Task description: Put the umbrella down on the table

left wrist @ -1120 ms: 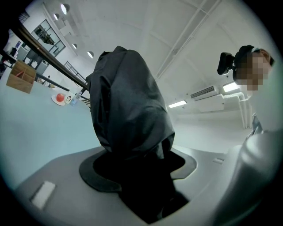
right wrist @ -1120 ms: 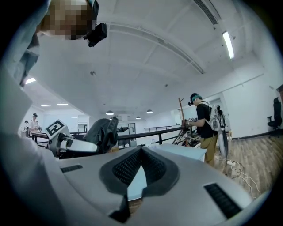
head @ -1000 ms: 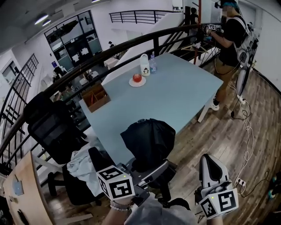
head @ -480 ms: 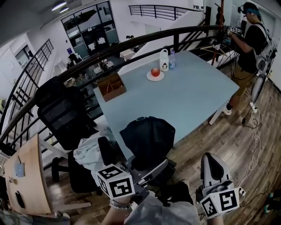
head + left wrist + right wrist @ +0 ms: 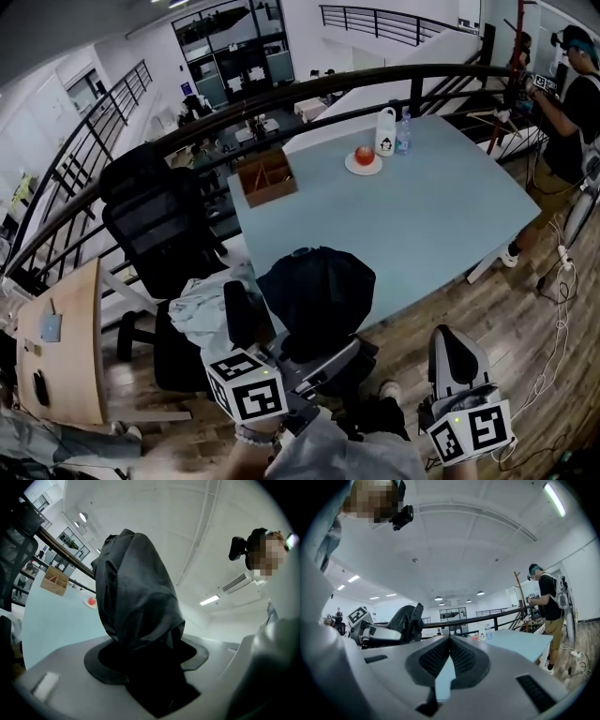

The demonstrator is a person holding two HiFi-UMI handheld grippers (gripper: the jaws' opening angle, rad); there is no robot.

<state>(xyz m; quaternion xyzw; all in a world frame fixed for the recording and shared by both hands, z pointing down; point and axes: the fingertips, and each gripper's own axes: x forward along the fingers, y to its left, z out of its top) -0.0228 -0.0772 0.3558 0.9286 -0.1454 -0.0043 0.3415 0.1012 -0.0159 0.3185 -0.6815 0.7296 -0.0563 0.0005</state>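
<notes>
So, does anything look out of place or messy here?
A pale garment lies crumpled on the chair by the table. The umbrella in the left claw looks loosely bunched. Nothing spilled.

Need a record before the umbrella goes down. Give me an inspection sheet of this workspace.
Surface: light blue table, mostly bare.
Job's things: black umbrella, folded, held at the near edge, not laid down.
Clutter: wooden box, plate bearing something red, white bottle, clear bottle, all at the far side.
Grippers: left gripper shut on the umbrella; right gripper shut, empty.
Cables: cables on the floor, right.
Surroundings: black chairs, railing, a person far right.
</notes>
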